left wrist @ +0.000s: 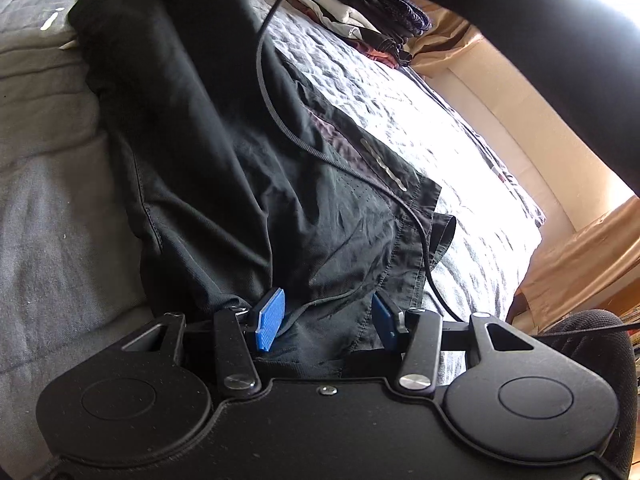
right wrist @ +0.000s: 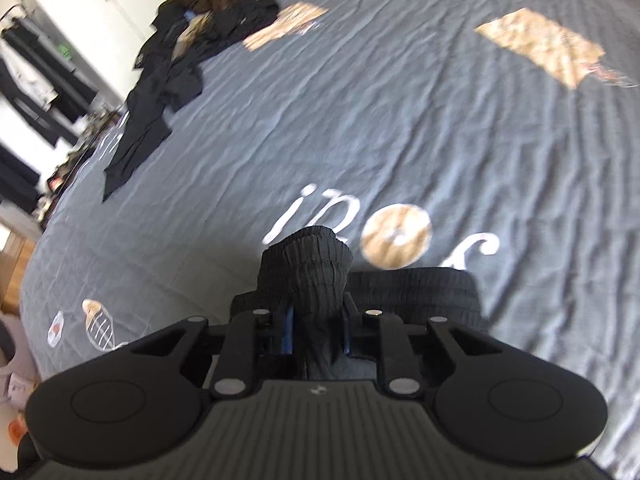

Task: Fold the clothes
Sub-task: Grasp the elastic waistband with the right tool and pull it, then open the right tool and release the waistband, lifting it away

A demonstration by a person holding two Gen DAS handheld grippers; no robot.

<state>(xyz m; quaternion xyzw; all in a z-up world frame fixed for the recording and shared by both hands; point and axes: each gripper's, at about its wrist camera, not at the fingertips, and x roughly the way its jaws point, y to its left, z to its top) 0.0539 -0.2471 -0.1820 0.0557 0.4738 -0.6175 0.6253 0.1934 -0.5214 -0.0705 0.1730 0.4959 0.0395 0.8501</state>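
Observation:
A pair of black shorts (left wrist: 224, 168) lies stretched across the grey bed cover (left wrist: 48, 200) in the left wrist view. My left gripper (left wrist: 324, 316) is open, its blue pads either side of the shorts' hem, the cloth lying loose between them. In the right wrist view my right gripper (right wrist: 318, 320) is shut on the bunched black elastic waistband (right wrist: 316, 264) of the shorts, held just above the cover (right wrist: 400, 120).
A pile of unfolded dark and brown clothes (right wrist: 192, 32) lies at the far left of the bed. A stack of folded clothes (left wrist: 360, 16) sits at the far edge in the left wrist view. A black cable (left wrist: 264, 80) hangs over the shorts.

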